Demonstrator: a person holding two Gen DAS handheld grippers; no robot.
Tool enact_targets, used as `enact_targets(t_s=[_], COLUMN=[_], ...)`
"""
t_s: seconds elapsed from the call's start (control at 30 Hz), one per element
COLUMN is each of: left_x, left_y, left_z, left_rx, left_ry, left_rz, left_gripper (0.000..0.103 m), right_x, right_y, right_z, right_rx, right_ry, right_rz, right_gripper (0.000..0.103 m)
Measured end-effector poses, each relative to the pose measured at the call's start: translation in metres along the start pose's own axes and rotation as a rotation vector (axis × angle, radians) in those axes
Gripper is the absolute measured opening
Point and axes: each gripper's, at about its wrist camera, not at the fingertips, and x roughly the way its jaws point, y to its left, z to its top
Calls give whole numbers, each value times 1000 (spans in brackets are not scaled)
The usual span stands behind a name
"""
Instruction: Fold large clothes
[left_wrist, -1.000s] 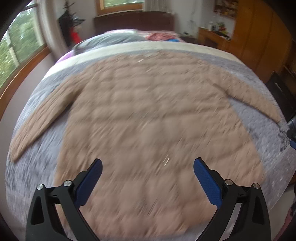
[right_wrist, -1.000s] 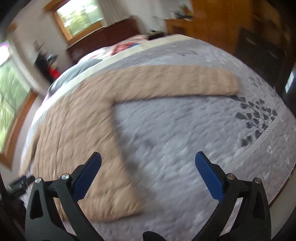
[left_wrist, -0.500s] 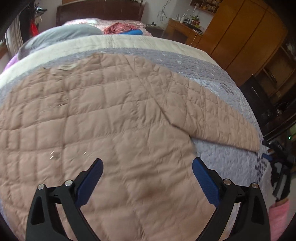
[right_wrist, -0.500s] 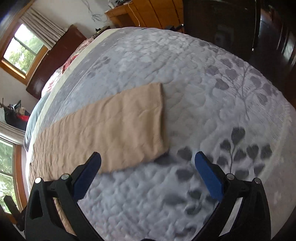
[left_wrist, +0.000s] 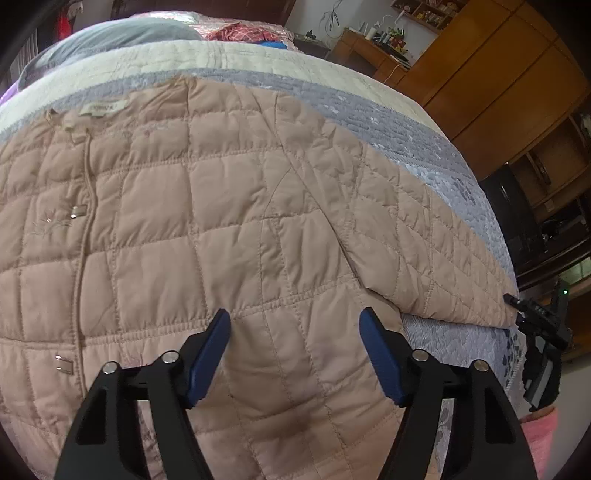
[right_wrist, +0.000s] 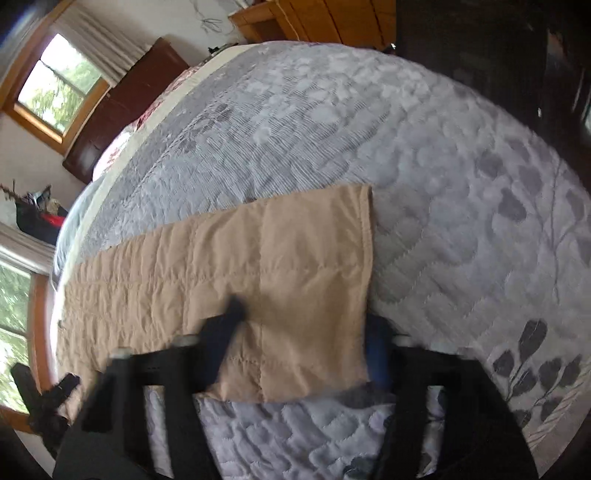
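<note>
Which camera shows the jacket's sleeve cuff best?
The right wrist view: the cuff fills mid-frame, hem stitching visible, between the right gripper's fingers. The left wrist view shows it only small at the frame's right edge.

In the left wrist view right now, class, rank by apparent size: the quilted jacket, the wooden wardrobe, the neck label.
1. quilted jacket, filling most of the view.
2. wooden wardrobe, though it stands far off, so its true size is unsure.
3. neck label, clearly smallest.
</note>
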Motion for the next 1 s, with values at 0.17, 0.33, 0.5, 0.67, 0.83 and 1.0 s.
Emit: enact_targets(t_s=[0.17,0.33,0.5,0.67,0.83,1.0], left_x=[-3,-12,-23,-33,-37,-36], left_y=[3,10,20,29,38,43], left_z=[-3,-5,-7,-7,-5,-4], left_rx=[11,12,7,7,-1,-11], left_ry=[-4,-10,-24,-37,-43,-43], left_rz=[0,-6,11,27,44,51], left_gripper=[66,63,63,63,63,63], right_x=[-16,-38,-29,1,29,48], right_y=[18,74,153,231,285,306], right_z=[2,-3,-16,-34,-54,-69], right_rx=[-14,-128,-266,-404,-495,-524], right_ry=[-33,-77,-51,0,39,121], right_rz=[85,159,213,255,242,312], right_gripper=[8,7,7,7,7,15])
